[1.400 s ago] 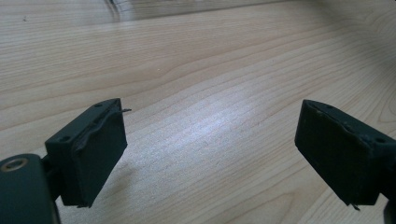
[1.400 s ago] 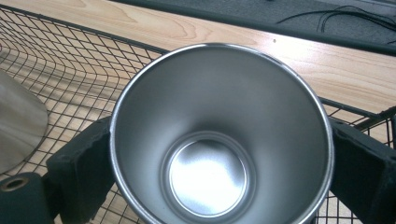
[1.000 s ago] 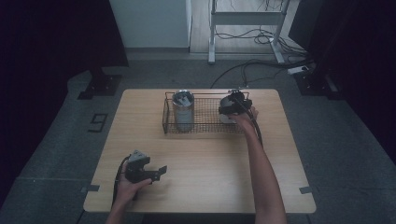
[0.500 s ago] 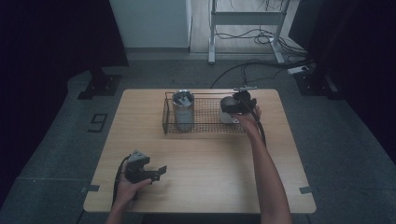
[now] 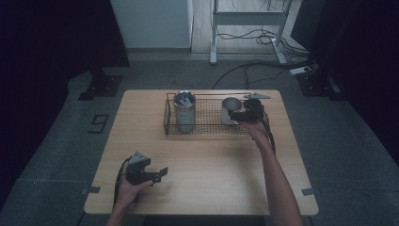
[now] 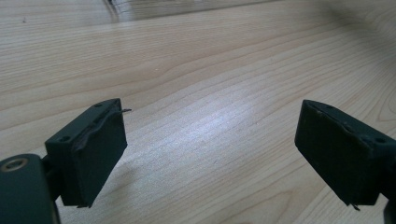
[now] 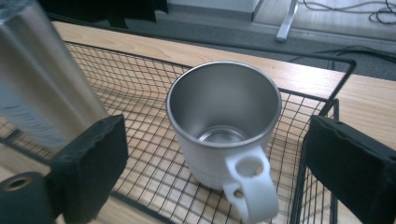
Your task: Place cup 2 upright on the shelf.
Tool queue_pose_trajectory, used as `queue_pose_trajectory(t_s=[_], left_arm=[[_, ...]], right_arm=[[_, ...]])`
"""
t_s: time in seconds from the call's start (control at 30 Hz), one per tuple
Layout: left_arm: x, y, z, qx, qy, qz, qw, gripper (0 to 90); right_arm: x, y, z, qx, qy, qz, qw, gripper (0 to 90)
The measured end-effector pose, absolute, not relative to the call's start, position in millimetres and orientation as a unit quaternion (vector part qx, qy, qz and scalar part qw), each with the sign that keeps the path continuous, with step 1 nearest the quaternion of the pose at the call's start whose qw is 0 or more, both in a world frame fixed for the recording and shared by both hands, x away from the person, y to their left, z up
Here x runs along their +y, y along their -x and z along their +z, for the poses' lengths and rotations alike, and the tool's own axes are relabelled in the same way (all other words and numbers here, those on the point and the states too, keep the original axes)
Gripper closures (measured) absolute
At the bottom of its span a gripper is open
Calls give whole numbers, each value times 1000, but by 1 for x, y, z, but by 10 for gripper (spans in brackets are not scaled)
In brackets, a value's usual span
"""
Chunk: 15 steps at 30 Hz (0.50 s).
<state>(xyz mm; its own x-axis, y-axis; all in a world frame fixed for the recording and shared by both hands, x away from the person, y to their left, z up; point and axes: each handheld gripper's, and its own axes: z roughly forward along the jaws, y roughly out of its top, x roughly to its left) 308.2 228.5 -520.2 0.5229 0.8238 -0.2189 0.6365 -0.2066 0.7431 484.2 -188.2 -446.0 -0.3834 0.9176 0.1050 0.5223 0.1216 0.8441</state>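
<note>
mug [image 7: 224, 130] handle faces right gripper [image 7: 219, 154], jaws wide, empty; left gripper [image 6: 210, 158] likewise

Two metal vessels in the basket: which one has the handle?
The short mug in front of the right tool; its white handle faces that tool. The tall tumbler has none.

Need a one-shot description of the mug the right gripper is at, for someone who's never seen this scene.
On the wooden table, at the far edge, sits a black wire basket. The mug stands upright in the basket's right end. Unlike the taller steel tumbler at the left end, it is short, with a white handle.
</note>
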Motion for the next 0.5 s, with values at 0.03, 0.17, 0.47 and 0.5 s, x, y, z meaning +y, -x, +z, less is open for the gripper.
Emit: queue_pose_trajectory(t_s=[0.03,0.17,0.47,0.5], left_arm=[[229,-308,-520,475,-768,113,413,92],[228,-308,-521,477,-768,115,412,92],[228,-308,-521,477,-769,115,409,92],[228,-308,-521,476,-770,115,409,92]], right_arm=[[-188,-484,-446,713,-505,429,230,76],[-197,-463,-448,713,-496,442,224,98],[-215,-425,-453,710,-486,459,222,121],[-217,-422,-453,710,-485,460,221,121]])
